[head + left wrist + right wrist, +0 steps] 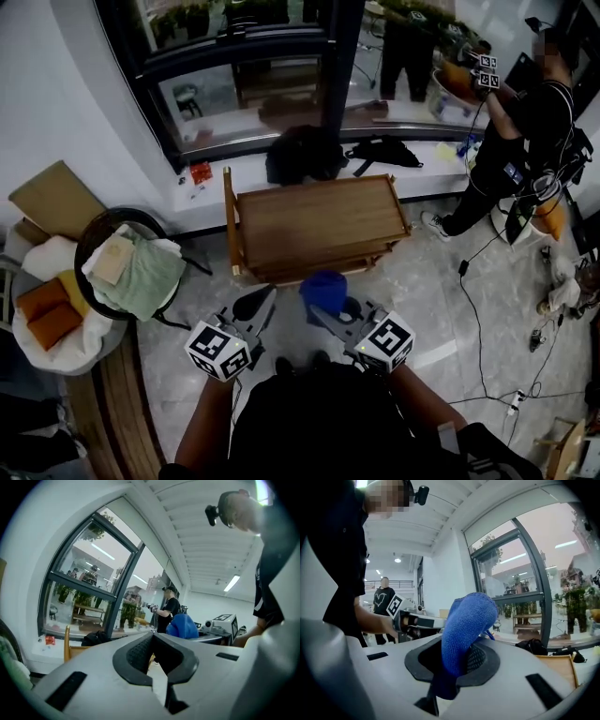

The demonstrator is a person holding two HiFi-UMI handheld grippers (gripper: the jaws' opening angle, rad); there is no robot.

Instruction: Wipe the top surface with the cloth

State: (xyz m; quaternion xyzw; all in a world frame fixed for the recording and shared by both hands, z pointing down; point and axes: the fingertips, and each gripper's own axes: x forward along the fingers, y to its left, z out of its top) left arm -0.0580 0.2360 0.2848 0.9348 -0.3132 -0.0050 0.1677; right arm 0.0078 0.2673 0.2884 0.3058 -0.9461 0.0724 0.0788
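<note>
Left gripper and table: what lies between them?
Only bare floor, as the head view shows; nothing stands between the left gripper and the table.

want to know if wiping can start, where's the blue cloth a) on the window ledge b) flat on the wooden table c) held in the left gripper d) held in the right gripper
d: the blue cloth sticks up from between the jaws of the right gripper, while the left gripper is shut on nothing.
</note>
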